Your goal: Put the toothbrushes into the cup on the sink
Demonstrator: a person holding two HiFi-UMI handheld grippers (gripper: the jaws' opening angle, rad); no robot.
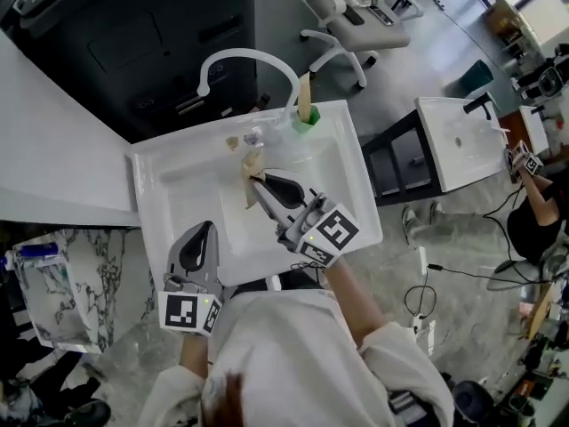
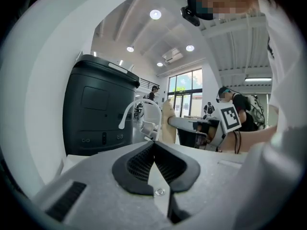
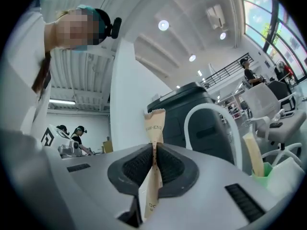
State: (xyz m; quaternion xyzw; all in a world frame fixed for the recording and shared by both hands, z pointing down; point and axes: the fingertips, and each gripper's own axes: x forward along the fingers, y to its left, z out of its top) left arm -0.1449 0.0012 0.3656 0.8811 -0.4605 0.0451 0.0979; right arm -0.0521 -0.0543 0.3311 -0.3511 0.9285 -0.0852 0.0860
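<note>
A black cabinet point(image 1: 169, 34) stands near a grey office chair point(image 1: 369, 29) (white-framed, on castors).

Print on the wrapped toothbrush point(image 3: 155, 123) is mostly too small to read. The right gripper's point(image 3: 154, 147) body hides the green cup point(image 3: 262, 169) below its rim — small items point(image 1: 242, 139) by the tap point(image 1: 244, 59), perhaps fittings, are unidentifiable.

Held toothbrush: a tan paper-wrapped toothbrush point(image 3: 155, 123), clamped mid-length between the jaws of the right gripper point(image 3: 153, 147), over the basin of the white rectangular sink point(image 1: 191, 189).
Second toothbrush: a second paper-wrapped toothbrush point(image 1: 305, 96) stands leaning in the cup.
Cup: a small green cup point(image 1: 308, 120), upright at the sink's back right corner.
</note>
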